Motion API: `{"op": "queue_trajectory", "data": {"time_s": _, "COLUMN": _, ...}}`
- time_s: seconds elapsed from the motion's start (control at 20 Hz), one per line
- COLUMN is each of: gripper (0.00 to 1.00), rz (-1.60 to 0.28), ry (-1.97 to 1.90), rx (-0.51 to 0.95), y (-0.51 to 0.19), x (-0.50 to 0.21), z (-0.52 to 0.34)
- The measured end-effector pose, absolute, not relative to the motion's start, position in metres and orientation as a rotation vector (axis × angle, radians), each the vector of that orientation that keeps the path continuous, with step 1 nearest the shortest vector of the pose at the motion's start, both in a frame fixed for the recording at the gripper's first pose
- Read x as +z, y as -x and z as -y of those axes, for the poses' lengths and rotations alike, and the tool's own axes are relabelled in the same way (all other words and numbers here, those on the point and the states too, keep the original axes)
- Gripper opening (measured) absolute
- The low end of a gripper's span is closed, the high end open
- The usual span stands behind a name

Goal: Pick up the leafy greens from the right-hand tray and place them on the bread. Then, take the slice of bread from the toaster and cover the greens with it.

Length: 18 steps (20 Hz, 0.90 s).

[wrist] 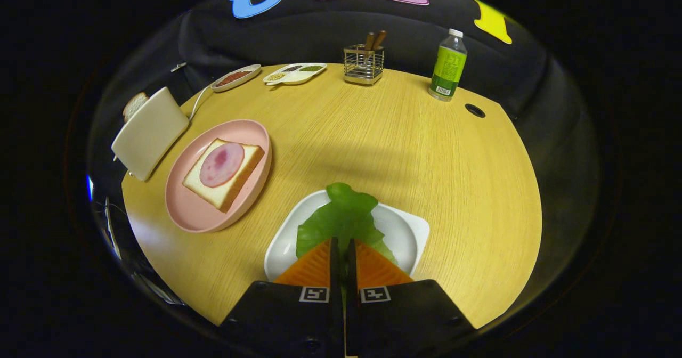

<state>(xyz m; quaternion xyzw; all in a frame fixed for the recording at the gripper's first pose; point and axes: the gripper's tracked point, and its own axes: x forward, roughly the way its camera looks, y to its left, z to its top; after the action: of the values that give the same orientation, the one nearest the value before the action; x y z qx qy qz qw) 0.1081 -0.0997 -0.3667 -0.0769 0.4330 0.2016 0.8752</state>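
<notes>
Gripper [341, 246] fingers were pinched nearly together on the near edge of the leafy greens [341, 217], which lay in the white tray [410, 230] at the table's [426, 150] near edge; likely gripped there to lift. Bread [224, 174] with a meat slice waited on the pink plate [184, 209] by the left edge; toaster [149, 134] beyond it held a slice. Bottle [448, 66] label was illegible.

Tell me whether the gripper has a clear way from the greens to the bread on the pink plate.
Probably yes. The gripper is closed on the leafy greens over the white tray. Only bare table lies between it and the bread on the pink plate.
</notes>
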Motion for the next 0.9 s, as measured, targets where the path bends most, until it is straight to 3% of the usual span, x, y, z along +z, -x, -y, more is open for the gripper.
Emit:
{"op": "queue_trajectory", "data": {"time_s": 0.5, "gripper": 0.06, "rz": -0.843, "ry": 0.009, "rx": 0.323, "y": -0.105, "x": -0.291, "z": 0.074}}
{"op": "queue_trajectory", "data": {"time_s": 0.9, "gripper": 0.06, "rz": -0.746, "ry": 0.001, "rx": 0.343, "y": -0.106, "x": -0.233, "z": -0.002}}
